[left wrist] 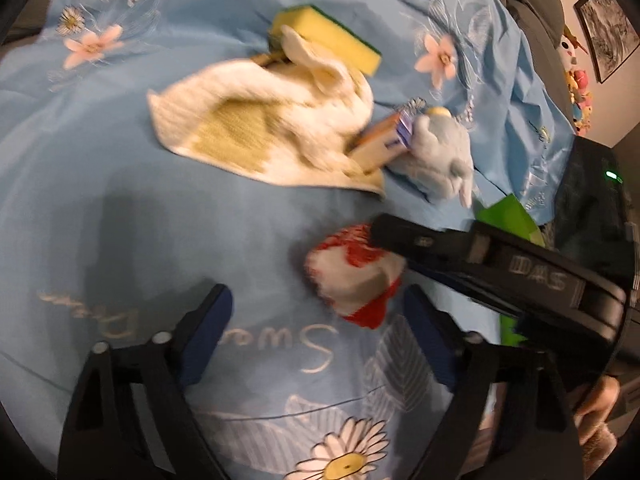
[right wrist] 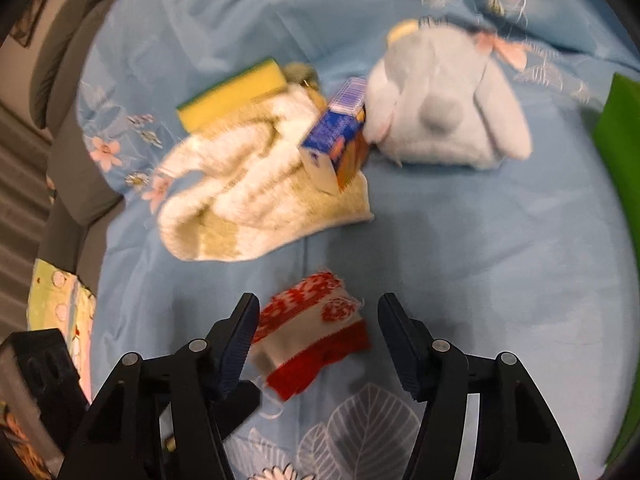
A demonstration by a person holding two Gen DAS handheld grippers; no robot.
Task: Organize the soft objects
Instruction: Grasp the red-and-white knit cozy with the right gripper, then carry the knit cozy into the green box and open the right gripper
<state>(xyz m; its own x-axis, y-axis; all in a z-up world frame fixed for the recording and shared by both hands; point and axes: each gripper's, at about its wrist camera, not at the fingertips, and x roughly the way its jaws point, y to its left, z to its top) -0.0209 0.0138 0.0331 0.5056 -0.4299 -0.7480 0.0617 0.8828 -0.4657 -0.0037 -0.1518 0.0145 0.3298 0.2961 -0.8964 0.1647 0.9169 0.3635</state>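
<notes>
A small red-and-white patterned cloth [right wrist: 316, 328] lies on the blue flowered bedspread [right wrist: 480, 260]. It sits between the fingers of my right gripper [right wrist: 319, 312], which is open; the left finger is close against the cloth's edge and the right finger stands clear of it. In the left wrist view the same cloth [left wrist: 352, 276] lies just beyond my open left gripper [left wrist: 316, 300], near its right finger, with nothing between the jaws. My right gripper [left wrist: 394, 248] reaches in there from the right, over the cloth.
Farther back lie a white-and-olive towel [right wrist: 248, 200], a yellow-green sponge [right wrist: 232, 96], a blue-and-orange carton [right wrist: 340, 140] and a pale blue plush toy [right wrist: 444, 108]. A green item [right wrist: 620, 128] sits at the right edge. Dark cushions [right wrist: 68, 80] border the left.
</notes>
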